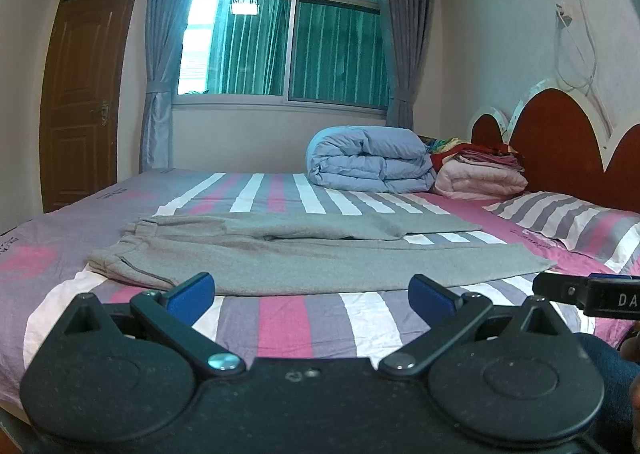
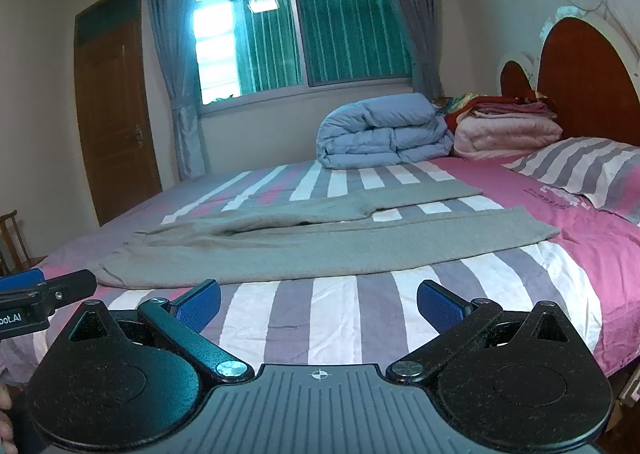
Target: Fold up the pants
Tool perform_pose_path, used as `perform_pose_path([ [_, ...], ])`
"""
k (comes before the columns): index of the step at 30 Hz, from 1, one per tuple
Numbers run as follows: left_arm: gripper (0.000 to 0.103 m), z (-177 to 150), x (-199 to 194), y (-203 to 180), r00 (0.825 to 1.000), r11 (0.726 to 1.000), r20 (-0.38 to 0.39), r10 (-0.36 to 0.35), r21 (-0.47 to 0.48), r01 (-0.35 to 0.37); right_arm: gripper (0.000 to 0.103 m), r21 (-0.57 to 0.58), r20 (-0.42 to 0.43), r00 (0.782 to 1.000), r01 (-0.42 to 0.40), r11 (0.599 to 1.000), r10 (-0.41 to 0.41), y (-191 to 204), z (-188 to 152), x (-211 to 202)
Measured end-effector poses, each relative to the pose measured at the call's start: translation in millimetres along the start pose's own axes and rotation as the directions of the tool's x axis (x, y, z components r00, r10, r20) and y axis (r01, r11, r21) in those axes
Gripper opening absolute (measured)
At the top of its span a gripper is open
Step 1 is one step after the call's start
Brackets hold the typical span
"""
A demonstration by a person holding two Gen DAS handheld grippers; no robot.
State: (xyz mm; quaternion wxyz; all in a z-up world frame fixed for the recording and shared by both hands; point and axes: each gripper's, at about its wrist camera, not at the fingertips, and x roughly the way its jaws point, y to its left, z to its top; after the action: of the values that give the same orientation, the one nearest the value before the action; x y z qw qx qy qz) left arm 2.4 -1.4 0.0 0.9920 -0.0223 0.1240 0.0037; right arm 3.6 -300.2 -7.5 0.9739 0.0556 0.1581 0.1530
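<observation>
Left wrist view showed the left gripper [image 1: 311, 292] spread wide and holding nothing, short of the near edge of the grey pants [image 1: 304, 254] lying flat mid-frame on the striped bed [image 1: 280, 326]. The right gripper [image 2: 318, 302] was likewise wide and empty over bare sheet. A folded blue quilt [image 1: 370, 160] sat toward the upper right, below the window [image 1: 288, 42].

Both wrist views sit low at the bed's [image 1: 304, 326] near edge, facing 12 o'clock toward the window [image 1: 288, 42]; the left sits nearer the pants [image 1: 280, 258]. Both share pants, quilt [image 2: 380, 130] and headboard [image 2: 588, 74] at 2 o'clock
</observation>
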Motion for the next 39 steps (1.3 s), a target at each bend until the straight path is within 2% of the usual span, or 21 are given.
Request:
perform_pose_path([
  [39, 0.097, -3.9, 0.8, 2.3, 1.0, 1.0, -0.006, 0.005, 0.001, -0.005, 0.103, 0.011, -0.008, 1.0, 0.008, 1.0, -0.007, -2.4, 1.4, 0.8],
])
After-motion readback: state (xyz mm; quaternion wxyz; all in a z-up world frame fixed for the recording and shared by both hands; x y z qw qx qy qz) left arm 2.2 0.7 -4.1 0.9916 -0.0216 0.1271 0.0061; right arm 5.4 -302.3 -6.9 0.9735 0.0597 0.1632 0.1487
